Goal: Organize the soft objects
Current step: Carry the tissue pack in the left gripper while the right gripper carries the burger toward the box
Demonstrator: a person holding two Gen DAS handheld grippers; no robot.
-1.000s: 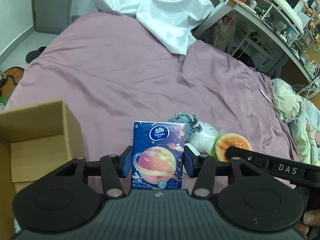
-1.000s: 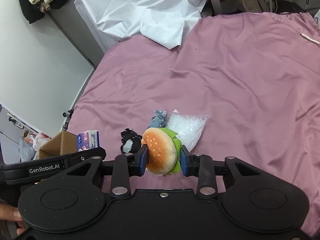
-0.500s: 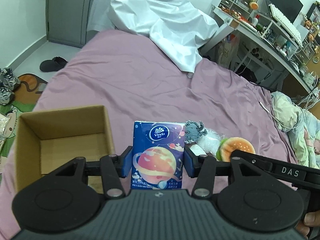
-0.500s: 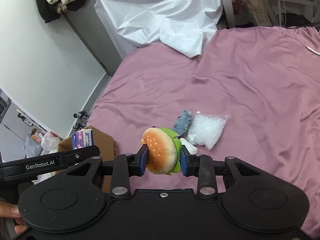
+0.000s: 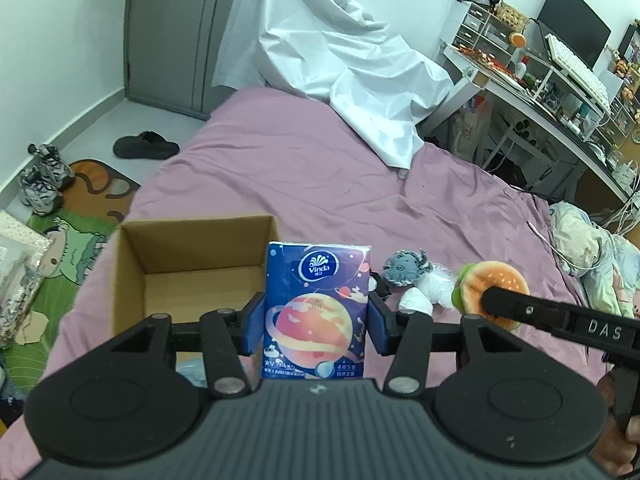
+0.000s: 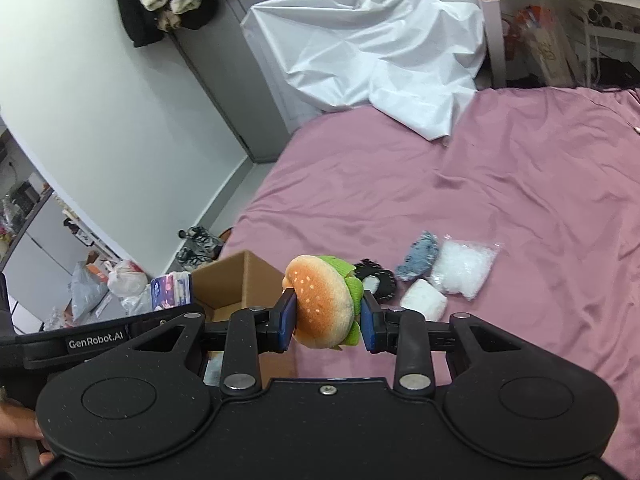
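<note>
The left gripper [image 5: 316, 324] has its blue-padded fingers [image 5: 253, 330] set partway apart and pressed against the two sides of a dark blue soft pack of Vinda tissues printed with an orange planet [image 5: 316, 308], which stands upright between them. The pack is held in the air just right of the open brown cardboard box [image 5: 192, 268], which sits on the mauve bedsheet [image 5: 304, 176].

The right gripper [image 6: 325, 318] has its fingers [image 6: 287, 316] drawn close together, squeezing a small plush hamburger with an orange bun and green lettuce edge [image 6: 324, 304] from both sides. The burger hangs clear of the sheet, to the right of the box.

Further right of the box, lying on the sheet, are a grey-blue plush creature [image 6: 418, 256], a clear plastic bag of white filling [image 6: 464, 268], a white soft lump [image 6: 424, 304] and a black-and-white soft item [image 6: 376, 278], all clustered close together. A crumpled white sheet [image 6: 384, 60] lies beyond the box at the bed's far end.
</note>
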